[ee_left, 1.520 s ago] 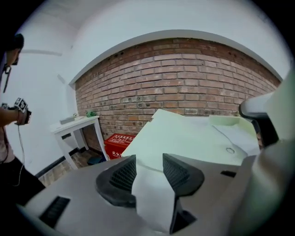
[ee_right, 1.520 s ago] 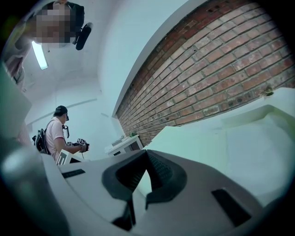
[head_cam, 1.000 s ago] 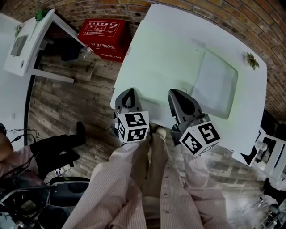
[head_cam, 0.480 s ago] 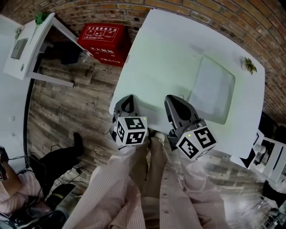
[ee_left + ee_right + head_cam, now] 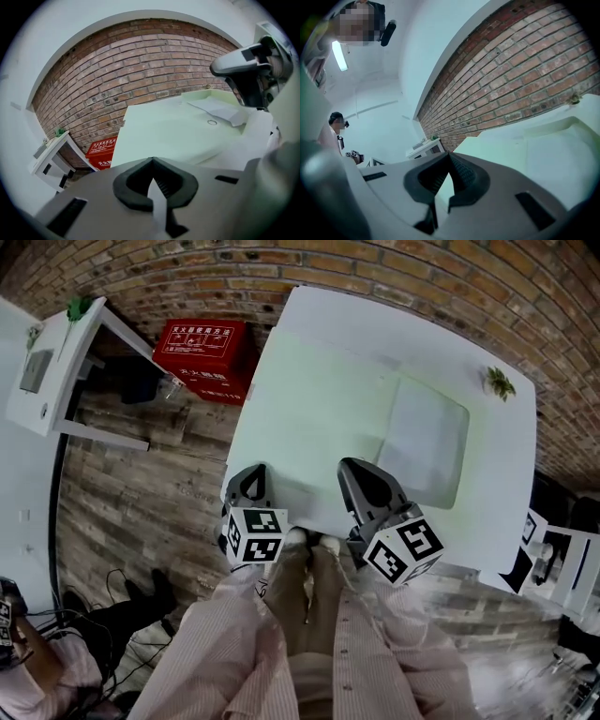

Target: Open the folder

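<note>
Head view, set against a second back: little real change. Left claw (image 5: 246, 486) drawn a touch nearer the body and rolled a bit on the wrist, now hanging just off the near left corner of the counter (image 5: 309, 399). Right claw (image 5: 364, 479) much as before, poking over the near edge. Whole scene shifted in the picture along with them, so more a nod of the head than any reach.

Left gripper view: tips pressed together, nothing between them, only pale counter beyond. Right gripper view: same story, tips meeting, nothing pinched, brick wall (image 5: 520, 79) and counter ahead.

Folder (image 5: 424, 439) lying flat and closed on the right half of the counter, well apart from both claws, with a small green plant (image 5: 500, 382) past its far corner. No cover lifted, no edge touched, same as a second back.

Meaning for the job: not begun. Reads as settling and lining up rather than working. Probably calls next for a reach forward and to the right, a parting of one claw, then a bite on the cover's free edge. Free edge not yet told from spine at this angle. Thin, flat cover likely hard to get under without sliding the folder along the smooth top. Red box (image 5: 204, 352) on the floor to the left of no concern.
</note>
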{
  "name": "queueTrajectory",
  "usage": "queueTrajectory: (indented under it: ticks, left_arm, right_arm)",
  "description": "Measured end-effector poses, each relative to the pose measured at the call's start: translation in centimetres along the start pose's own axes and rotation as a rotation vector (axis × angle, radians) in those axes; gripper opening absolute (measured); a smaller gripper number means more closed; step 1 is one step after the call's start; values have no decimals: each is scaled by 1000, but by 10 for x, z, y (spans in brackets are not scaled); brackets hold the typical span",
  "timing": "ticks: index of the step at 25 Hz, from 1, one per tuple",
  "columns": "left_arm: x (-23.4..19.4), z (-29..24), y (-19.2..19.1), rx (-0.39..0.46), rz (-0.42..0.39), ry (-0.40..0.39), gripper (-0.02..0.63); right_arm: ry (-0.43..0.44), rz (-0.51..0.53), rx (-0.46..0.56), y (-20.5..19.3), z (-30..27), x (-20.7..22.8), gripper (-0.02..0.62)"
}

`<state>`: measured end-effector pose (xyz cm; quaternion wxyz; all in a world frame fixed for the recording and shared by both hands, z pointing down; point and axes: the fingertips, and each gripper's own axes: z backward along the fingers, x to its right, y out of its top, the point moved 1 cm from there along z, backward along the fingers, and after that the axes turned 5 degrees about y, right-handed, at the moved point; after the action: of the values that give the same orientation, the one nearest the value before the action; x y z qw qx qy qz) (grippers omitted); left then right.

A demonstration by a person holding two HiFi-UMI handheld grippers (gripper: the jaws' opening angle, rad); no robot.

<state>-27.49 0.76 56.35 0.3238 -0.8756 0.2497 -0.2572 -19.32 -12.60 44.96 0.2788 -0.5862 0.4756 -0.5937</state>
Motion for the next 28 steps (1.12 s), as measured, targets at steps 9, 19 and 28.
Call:
queueTrajectory:
  ticks: [9,19,28]
  left_arm:
    - [-2,36,35,125,10,-34,-6]
    - [4,64,73,251,72,-72,-6]
    - [19,88,109,374,103,-140,-6]
  right_arm:
    - [-33,34,31,21,19,12,3]
    - [-74,71,81,44,44,14,3]
    - [-117,109,171,68,73,19,3]
